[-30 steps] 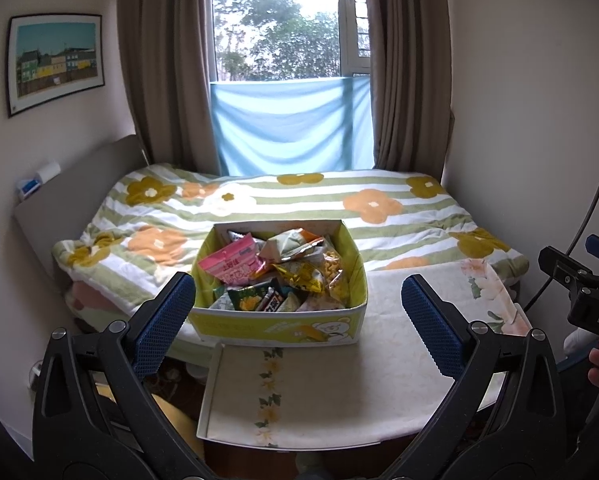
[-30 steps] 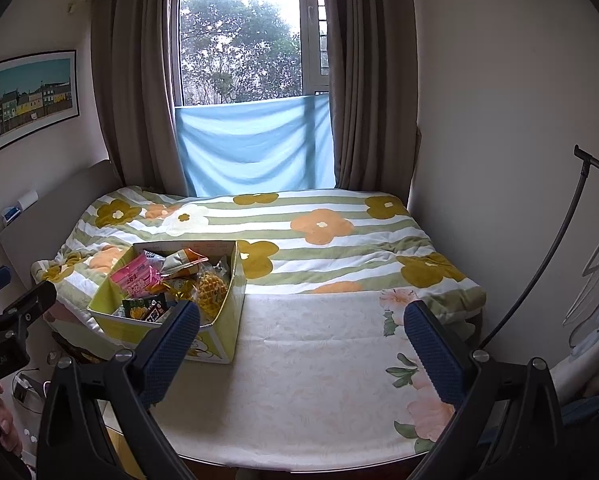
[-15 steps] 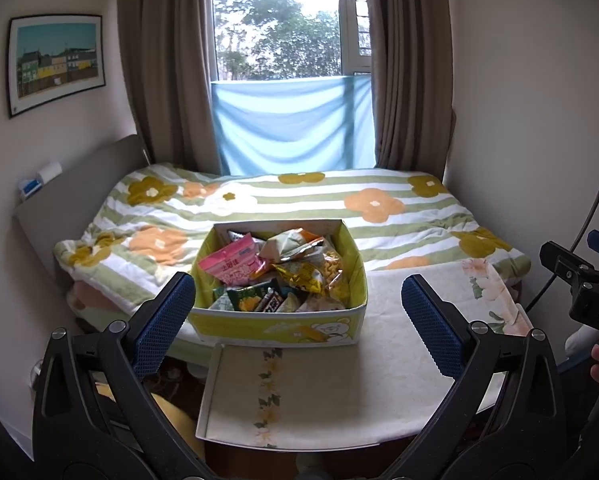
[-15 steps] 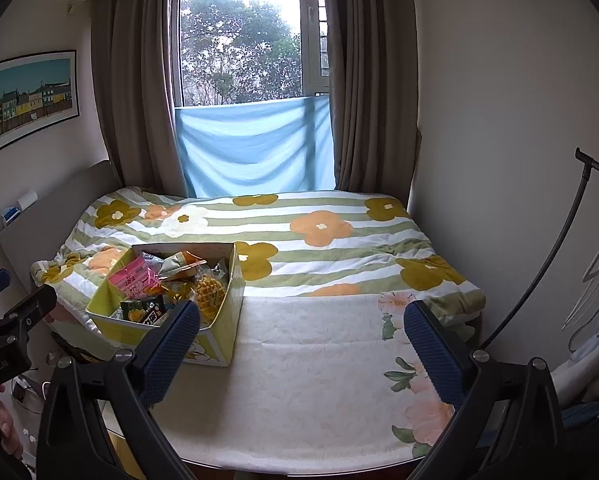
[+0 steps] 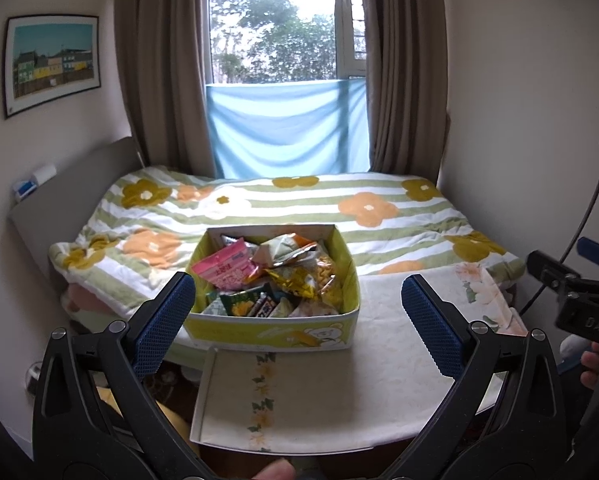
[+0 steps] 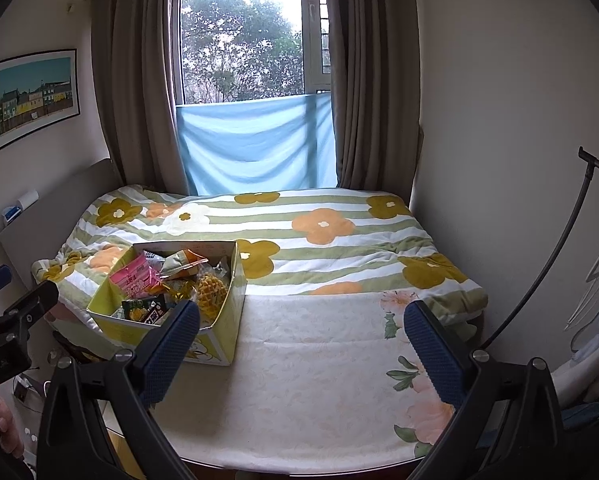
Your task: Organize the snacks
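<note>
A yellow-green cardboard box (image 5: 271,332) full of snack packets stands on the cloth-covered table (image 5: 379,392), at its far left. A pink packet (image 5: 223,270) lies on top at the left, golden packets (image 5: 299,282) in the middle. My left gripper (image 5: 299,320) is open and empty, hovering in front of the box. My right gripper (image 6: 303,336) is open and empty above the table, to the right of the box (image 6: 223,336). The pink packet (image 6: 133,280) shows there too.
A bed with a flowered striped quilt (image 5: 299,208) lies behind the table. Walls close in on both sides. A black curved stand (image 6: 555,264) rises at the right. The window with brown curtains (image 6: 251,80) is at the far end.
Both grippers have drifted very slightly; the view is almost the same. Both stay open and nothing was taken hold of.
</note>
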`<action>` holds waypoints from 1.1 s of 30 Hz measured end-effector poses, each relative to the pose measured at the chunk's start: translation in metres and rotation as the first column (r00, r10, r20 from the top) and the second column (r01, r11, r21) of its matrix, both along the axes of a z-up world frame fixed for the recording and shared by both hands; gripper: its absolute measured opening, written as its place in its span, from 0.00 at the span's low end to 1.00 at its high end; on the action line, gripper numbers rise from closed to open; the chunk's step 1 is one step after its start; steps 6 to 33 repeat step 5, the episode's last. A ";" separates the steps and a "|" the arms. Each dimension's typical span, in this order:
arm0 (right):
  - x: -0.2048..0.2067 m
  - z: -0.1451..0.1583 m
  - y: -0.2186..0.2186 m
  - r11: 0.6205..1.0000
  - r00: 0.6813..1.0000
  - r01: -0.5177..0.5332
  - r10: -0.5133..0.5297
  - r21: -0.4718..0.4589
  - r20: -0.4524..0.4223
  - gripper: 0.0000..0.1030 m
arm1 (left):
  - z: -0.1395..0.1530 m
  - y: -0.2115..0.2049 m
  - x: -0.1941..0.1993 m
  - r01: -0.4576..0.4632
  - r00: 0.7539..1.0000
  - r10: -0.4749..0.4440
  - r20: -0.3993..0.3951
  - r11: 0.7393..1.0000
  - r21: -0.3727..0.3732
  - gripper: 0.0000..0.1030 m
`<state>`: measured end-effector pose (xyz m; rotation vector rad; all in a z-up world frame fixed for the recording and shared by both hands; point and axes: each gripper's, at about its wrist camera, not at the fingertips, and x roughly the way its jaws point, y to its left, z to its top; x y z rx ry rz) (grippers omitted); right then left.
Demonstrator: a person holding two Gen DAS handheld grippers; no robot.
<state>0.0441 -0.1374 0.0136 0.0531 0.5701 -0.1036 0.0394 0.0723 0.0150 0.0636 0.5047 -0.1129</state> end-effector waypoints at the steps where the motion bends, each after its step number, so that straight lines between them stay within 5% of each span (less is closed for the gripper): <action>1: 0.000 0.000 0.002 1.000 1.000 -0.003 0.003 0.002 -0.003 0.99 | 0.000 -0.001 -0.001 -0.004 1.000 0.004 0.003 1.000 0.004 1.00; 33: 0.006 -0.002 0.007 1.000 0.999 -0.025 0.025 0.010 -0.020 0.99 | 0.000 0.003 -0.001 -0.023 1.000 0.023 0.011 1.000 0.017 1.00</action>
